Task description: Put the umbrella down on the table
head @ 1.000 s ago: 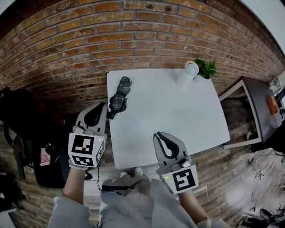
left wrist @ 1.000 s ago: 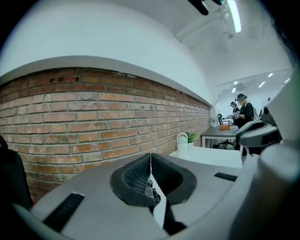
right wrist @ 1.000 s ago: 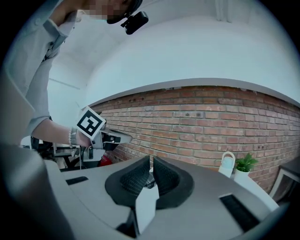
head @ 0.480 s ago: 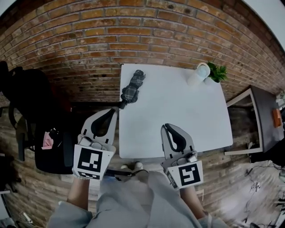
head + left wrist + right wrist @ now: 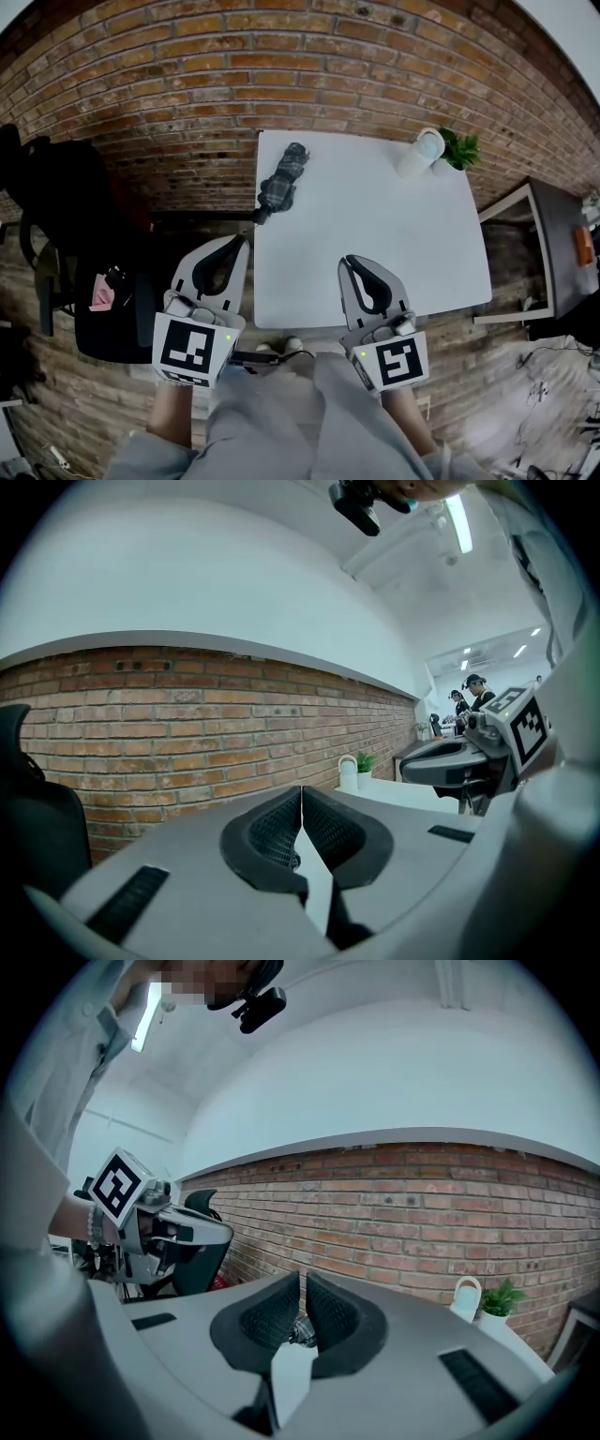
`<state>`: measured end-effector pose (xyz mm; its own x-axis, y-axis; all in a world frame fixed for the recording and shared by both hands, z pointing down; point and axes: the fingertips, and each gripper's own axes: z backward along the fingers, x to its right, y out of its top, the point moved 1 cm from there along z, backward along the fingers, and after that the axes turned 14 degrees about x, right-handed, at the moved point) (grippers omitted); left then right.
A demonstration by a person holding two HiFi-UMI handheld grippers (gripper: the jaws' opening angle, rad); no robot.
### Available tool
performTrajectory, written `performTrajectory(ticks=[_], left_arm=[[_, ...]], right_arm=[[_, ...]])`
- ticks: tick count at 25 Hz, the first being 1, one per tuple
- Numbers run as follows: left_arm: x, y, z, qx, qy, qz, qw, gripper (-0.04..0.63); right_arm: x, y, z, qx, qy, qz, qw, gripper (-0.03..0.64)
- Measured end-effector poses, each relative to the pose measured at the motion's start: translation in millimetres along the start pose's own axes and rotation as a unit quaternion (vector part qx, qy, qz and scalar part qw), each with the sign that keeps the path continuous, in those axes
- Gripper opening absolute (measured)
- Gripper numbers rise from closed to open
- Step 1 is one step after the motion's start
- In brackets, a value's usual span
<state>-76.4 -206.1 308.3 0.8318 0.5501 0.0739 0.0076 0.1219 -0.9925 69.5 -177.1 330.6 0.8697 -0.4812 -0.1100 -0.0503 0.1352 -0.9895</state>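
Observation:
A folded dark plaid umbrella (image 5: pixel 280 181) lies on the white table (image 5: pixel 375 234) near its far left corner. Its black handle (image 5: pixel 260 217) pokes over the left edge. My left gripper (image 5: pixel 234 247) hovers off the table's left side, a short way short of the handle, shut and empty. In the left gripper view its pads (image 5: pixel 281 827) meet with nothing between them. My right gripper (image 5: pixel 352 266) sits over the table's near edge, shut and empty, well apart from the umbrella. A sliver of the umbrella (image 5: pixel 300 1329) shows behind the right gripper's jaws.
A white watering can (image 5: pixel 419 150) and a small potted plant (image 5: pixel 459 148) stand at the table's far right corner. A brick wall runs behind. A black chair (image 5: pixel 56 216) stands to the left and a dark side table (image 5: pixel 553 234) to the right.
My left gripper has drawn back from the umbrella's handle toward me, still shut. The umbrella stays lying on the table. My right gripper has hardly moved.

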Motion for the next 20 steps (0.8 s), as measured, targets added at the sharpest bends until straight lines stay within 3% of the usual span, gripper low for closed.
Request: performTrajectory(ticks=[6,20], left_arm=[[-2.7,6.1,0.9,0.014,0.005,-0.009,0.9998,0.023],[-1.3,-3.3,7.5,0.006,0.003,-0.003,1.0,0.023]], right_arm=[[-5.5,0.1,-1.8,0.001,0.005,0.003,1.0,0.052],[-10.1,4.0,0.7,0.005,0.006,0.011,1.0,0.052]])
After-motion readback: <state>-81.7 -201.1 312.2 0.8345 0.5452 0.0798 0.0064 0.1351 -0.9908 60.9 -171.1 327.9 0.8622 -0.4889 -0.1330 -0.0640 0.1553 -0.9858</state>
